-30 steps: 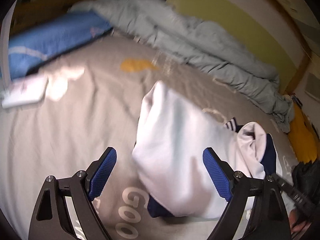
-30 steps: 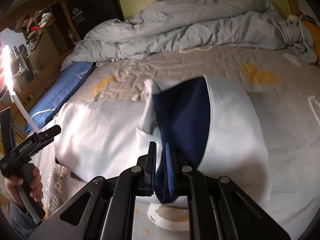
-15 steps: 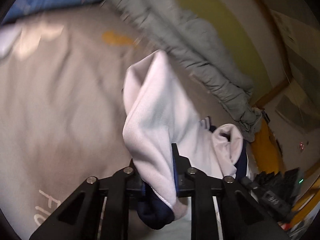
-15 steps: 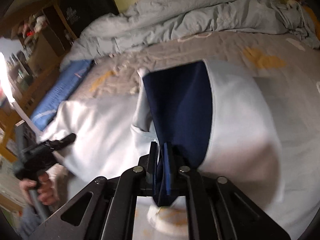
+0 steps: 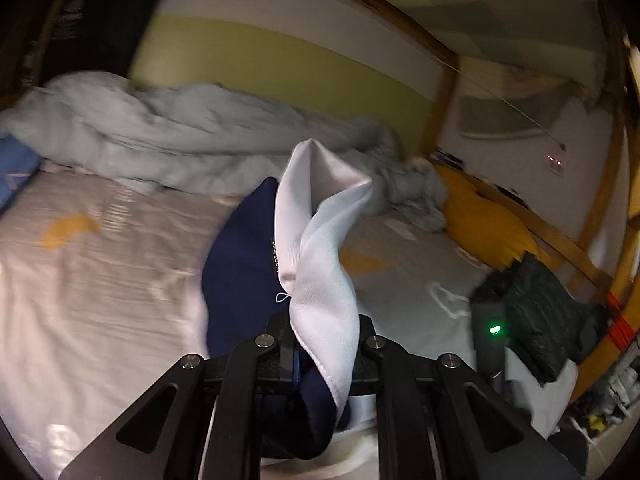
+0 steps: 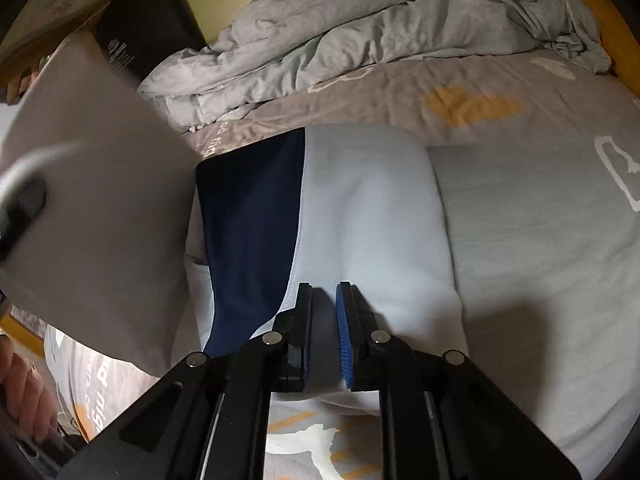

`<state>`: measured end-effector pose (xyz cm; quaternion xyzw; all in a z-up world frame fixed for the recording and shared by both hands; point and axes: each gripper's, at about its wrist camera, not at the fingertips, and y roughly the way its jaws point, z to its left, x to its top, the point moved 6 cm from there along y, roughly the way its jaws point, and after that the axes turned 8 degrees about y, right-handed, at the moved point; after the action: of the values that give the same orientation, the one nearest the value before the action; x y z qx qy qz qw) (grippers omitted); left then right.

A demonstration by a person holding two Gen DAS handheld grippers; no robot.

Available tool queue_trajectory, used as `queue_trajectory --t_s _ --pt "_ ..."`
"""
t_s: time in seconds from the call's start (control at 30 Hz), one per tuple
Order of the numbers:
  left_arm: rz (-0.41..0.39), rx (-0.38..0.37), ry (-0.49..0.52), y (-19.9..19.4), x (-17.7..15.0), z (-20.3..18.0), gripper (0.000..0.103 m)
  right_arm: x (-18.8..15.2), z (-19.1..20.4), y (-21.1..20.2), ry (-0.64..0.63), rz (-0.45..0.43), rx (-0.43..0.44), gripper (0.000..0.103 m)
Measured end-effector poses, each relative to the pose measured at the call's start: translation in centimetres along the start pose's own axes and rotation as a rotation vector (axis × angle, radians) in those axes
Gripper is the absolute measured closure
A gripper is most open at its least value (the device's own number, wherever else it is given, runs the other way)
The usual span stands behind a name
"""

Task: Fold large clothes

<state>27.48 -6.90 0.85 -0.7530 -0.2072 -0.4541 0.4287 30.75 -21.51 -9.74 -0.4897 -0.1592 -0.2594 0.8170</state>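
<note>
Garment (image 6: 360,208): matt knit cloth, white and navy panels, fine ribbed weave seen up close. Bedsheet (image 6: 540,240): smooth matt printed cotton. Duvet (image 6: 360,32): crumpled grey cloth. Gripper pads (image 6: 343,332): blue textured rubber on matt black plastic, metal rivets.

White lettering is printed on the grey bed sheet (image 6: 120,384), of which only the fragments "nig" and "wers" can be made out. Small print on the white garment's hem (image 5: 275,258) is too small to be read.
</note>
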Motion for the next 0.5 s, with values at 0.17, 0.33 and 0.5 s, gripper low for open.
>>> queue_trajectory --t_s 0.17,0.33,0.5 --pt "0.048 -0.018 0.039 5.8 -1.5 -5.0 0.089 0.7 -3.0 -2.0 0.156 0.018 0.122 0.090" --pt "0.126 -0.034 0.104 10.3 -4.7 -8.1 0.089 4.2 -7.6 -7.6 0.227 -0.155 0.015 0.090" --pt "0.127 0.041 0.215 10.9 -7.1 -8.9 0.088 5.4 -10.0 -9.3 0.253 -0.200 -0.014 0.090"
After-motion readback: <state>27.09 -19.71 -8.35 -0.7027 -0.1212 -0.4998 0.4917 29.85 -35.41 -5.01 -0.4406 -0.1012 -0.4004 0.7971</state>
